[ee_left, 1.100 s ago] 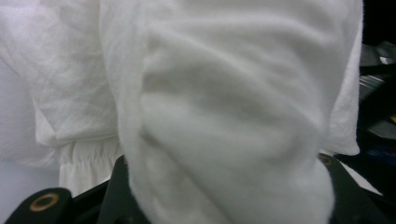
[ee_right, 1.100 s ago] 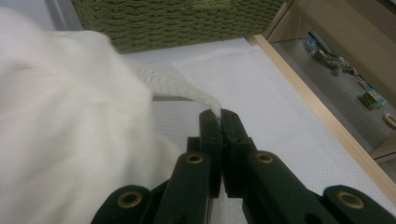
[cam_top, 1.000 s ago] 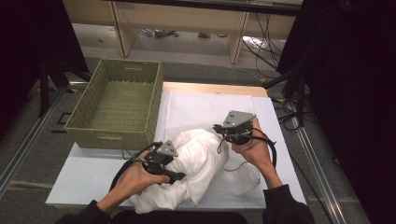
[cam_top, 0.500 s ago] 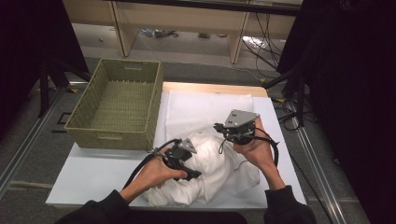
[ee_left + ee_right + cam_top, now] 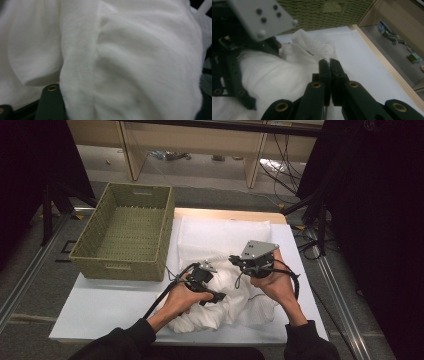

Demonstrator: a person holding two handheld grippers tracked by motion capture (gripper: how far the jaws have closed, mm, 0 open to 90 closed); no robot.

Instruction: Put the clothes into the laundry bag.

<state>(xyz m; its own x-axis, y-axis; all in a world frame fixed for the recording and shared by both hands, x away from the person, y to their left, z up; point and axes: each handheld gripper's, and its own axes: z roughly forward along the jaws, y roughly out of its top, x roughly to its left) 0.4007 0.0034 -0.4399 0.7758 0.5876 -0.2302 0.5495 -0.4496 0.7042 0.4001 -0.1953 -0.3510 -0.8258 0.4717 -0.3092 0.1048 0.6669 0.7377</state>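
Crowding cloth (image 5: 235, 295): basket (image 5: 125, 232) (left, apart)

Left gripper (image 5: 212, 287) tips were buried in the white garment (image 5: 225, 292); in left gripper view the cloth (image 5: 125, 62) covered the jaws, blurred at close range, so grip couldn't be told. Garment's near edge hid under the person's left hand (image 5: 182, 295). Beyond the garment, shelf items were too small to ID.
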